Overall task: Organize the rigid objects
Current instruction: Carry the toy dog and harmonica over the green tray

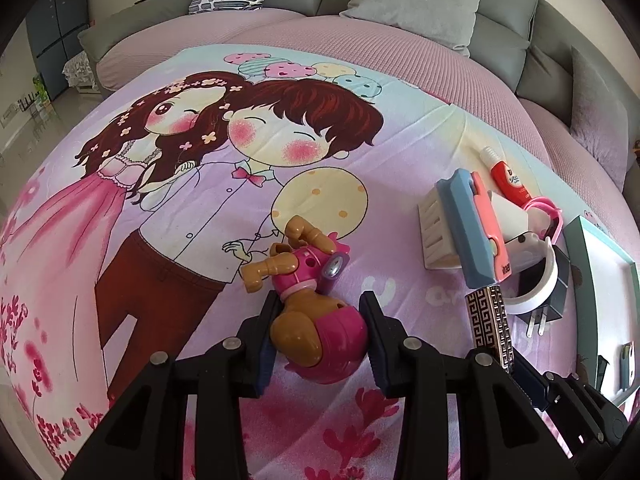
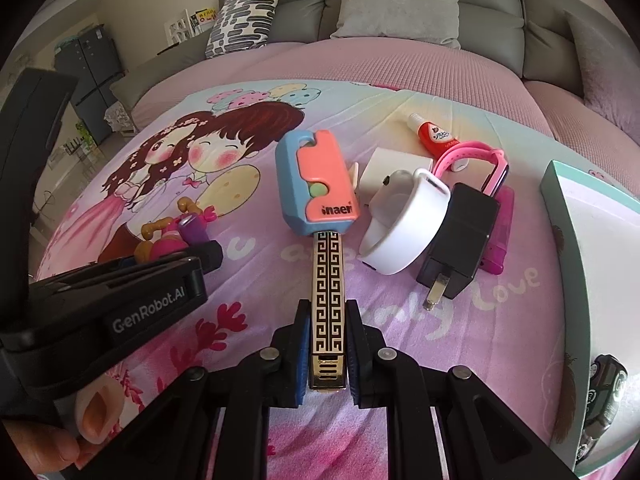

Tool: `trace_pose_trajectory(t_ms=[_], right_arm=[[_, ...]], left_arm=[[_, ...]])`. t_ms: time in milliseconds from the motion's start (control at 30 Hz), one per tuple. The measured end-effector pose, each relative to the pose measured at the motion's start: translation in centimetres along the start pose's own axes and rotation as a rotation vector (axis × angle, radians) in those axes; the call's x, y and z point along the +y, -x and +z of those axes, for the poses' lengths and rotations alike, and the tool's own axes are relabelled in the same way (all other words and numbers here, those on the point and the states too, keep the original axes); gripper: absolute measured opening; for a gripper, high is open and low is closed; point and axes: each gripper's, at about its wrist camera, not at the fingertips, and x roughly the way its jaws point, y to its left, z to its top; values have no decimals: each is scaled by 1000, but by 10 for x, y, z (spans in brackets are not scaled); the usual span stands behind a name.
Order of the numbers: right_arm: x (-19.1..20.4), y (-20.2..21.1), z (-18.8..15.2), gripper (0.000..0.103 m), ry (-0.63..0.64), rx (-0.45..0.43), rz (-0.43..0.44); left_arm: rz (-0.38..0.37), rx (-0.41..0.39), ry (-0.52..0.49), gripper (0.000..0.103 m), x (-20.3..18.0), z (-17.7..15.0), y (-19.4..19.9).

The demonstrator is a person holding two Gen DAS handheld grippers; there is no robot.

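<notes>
My left gripper (image 1: 320, 320) is shut on the head of a pink and brown toy puppy (image 1: 320, 340), which lies on the cartoon bedspread (image 1: 200, 200) with its legs pointing away. My right gripper (image 2: 327, 308) is shut on a gold and black patterned bar (image 2: 328, 280), also seen as the patterned bar (image 1: 490, 320) from the left. The bar's far end meets a blue and coral case (image 2: 316, 184). In the right wrist view the toy puppy (image 2: 172, 236) shows small at the left, behind the left tool's black housing (image 2: 120, 300).
Crowded beside the case are a white ring-shaped holder (image 2: 404, 224), a black plug charger (image 2: 460, 240), a pink watch (image 2: 472, 160), a red tube (image 2: 434, 132) and a white slatted piece (image 1: 436, 232). A teal-rimmed box (image 2: 592, 240) with a toy car (image 2: 604, 388) stands at the right. A grey sofa (image 1: 400, 0) lies beyond.
</notes>
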Motion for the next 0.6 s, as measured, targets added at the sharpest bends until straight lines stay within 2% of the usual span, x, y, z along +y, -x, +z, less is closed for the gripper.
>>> trace_pose_trajectory(t_ms=[400, 600], right_arm=[[-15, 65, 13, 17, -48, -166, -10], [-42, 83, 14, 17, -106, -204, -68]], left_arm=[[-64, -185, -10, 41, -6, 14, 70], [-109, -210, -68, 41, -29, 16, 82]])
